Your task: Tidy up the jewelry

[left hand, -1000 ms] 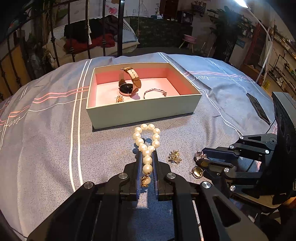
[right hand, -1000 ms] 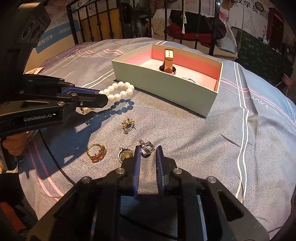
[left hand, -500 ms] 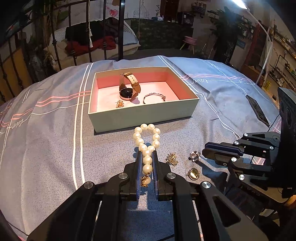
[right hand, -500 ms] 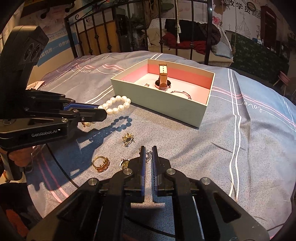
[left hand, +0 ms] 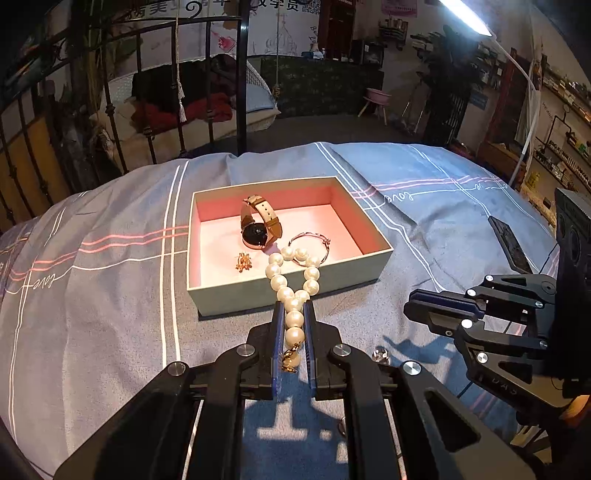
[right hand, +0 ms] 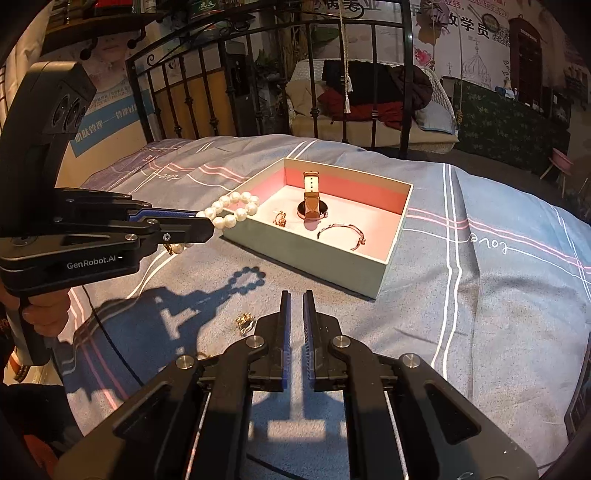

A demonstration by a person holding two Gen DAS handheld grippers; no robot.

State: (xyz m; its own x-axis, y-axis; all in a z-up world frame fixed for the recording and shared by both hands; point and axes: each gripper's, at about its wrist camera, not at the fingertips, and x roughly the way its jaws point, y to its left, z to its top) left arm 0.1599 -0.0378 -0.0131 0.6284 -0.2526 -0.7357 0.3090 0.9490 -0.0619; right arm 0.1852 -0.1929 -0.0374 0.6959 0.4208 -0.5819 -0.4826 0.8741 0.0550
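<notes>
Left gripper [left hand: 294, 314] clamps pearl bracelet [left hand: 293, 275] — loop overlapping box [left hand: 258, 295].

Left gripper [right hand: 207, 229], side of the black body at left of the right-wrist frame: white lettering "GenRobot.AI". Bedsheet [left hand: 443, 206]: white cursive "love", seen inverted, at right centre [left hand: 398, 196] and left edge in the left-wrist frame. Wall mural [right hand: 469, 26], upper right: Chinese characters, not fully legible; blue poster [right hand: 110, 118] at left likewise.

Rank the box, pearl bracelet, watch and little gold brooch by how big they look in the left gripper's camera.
1. Box
2. Pearl bracelet, though it hangs nearer the camera, so it looks enlarged
3. Watch
4. Gold brooch
</notes>
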